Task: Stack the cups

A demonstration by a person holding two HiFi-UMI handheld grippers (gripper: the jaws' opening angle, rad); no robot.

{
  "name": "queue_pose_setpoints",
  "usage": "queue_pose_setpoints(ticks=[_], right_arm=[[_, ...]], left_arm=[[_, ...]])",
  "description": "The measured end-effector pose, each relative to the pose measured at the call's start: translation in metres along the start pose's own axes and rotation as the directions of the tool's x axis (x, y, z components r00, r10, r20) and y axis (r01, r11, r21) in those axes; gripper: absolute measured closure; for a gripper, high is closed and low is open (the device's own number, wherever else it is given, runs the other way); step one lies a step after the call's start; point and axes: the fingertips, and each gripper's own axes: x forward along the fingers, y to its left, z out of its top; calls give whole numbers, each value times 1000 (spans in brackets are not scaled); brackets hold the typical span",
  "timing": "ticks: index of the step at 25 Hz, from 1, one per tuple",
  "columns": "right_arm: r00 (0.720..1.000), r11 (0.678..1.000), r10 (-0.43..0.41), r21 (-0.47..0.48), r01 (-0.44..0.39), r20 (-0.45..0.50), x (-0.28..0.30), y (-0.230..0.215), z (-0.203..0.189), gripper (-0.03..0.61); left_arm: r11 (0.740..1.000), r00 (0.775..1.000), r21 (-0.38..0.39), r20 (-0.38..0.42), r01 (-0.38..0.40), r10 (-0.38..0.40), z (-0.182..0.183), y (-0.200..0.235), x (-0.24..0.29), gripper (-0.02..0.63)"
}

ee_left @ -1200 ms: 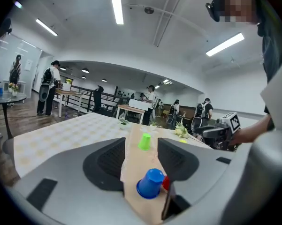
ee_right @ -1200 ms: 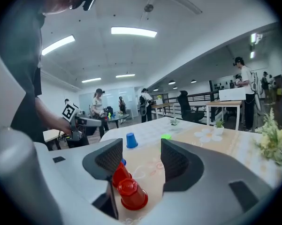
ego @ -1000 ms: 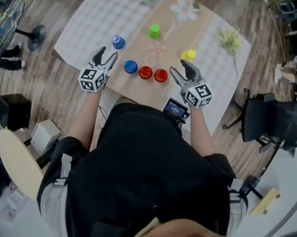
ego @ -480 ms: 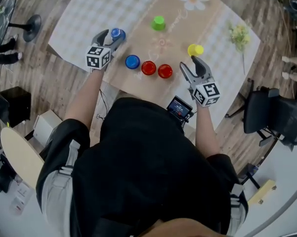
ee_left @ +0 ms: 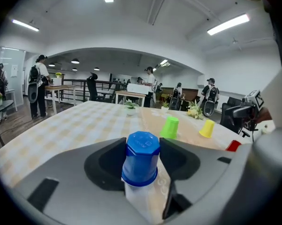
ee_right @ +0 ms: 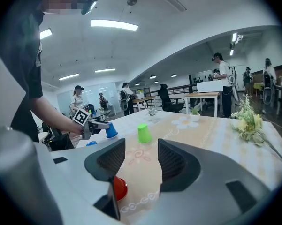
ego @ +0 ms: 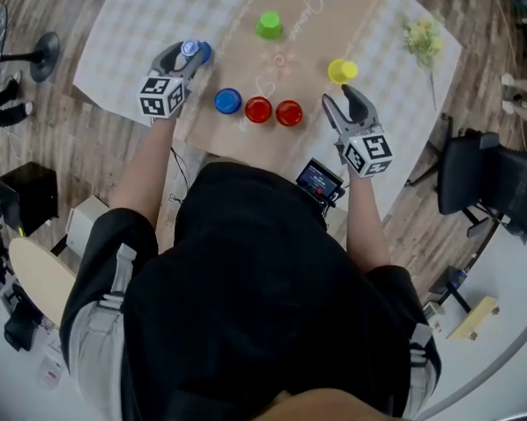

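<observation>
Glossy plastic cup, matt tablecloth, wooden floor

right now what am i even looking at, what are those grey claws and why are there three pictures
There is no robot here. A person holds a hand tool in each hand, and each tool has two grey jaws and a marker cube.

The top-down picture comes from a camera on the person's head. The other two come from cameras riding on the tools, looking along their jaws.

The left gripper has just been closing its jaws, and the pads now look pressed on a blue cup. The right gripper has also been closing a little, but its jaws stand apart with nothing between them.

On the table stand more upturned cups: a second blue cup, two red cups, a green cup and a yellow cup. Flowers lie near the edge.
</observation>
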Motion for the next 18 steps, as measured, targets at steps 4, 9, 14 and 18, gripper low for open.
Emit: queue_pose_setpoints(ticks=[4,9,14,18], right_arm=[[1000,1000,-10,-10,10,27,-11,2,6,354],[998,1000,-10,-4,10,54,-18,7,9,359],[997,1000,5,0,-5,77,-18,17,11,364],[997,1000,15,-1,-15,72,-21,25,9,366]], left_arm=[[995,991,43,102,87,-91,53,-33,-24,391],[961,960,140,116,237,-254,81,-113,-61,391],[935,949,171,-8,311,-315,47,-162,-75,391],[931,943,151,-37,331,-329,28,-181,-83,393]])
